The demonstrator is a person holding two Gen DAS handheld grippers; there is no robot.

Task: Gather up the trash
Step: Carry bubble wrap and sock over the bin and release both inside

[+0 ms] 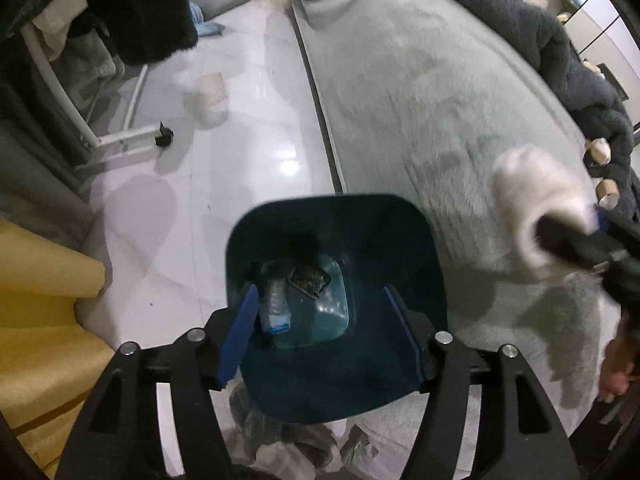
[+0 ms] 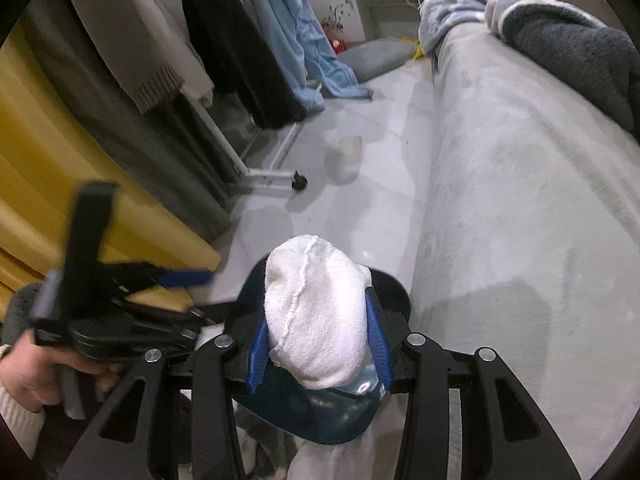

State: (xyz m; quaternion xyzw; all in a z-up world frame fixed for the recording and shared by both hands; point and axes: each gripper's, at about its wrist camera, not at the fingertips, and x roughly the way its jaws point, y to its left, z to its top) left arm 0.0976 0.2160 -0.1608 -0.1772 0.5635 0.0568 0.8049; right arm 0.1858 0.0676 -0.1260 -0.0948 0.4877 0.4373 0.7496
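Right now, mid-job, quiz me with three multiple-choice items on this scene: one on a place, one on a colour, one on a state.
1. Where is the small plastic bottle?
A. on the grey rug
B. inside the bin
C. on the yellow curtain

2. What colour is the bin?
A. dark teal
B. red
C. white

3. What is the right hand-held gripper doing?
A. standing open and empty
B. shut on a white cloth
C. shut on a cardboard tube

Answers:
1 B, the left wrist view shows the bottle lying at the bin's bottom.
2 A, its walls are dark teal in both views.
3 B, the right wrist view shows both blue pads pressed against the white cloth.
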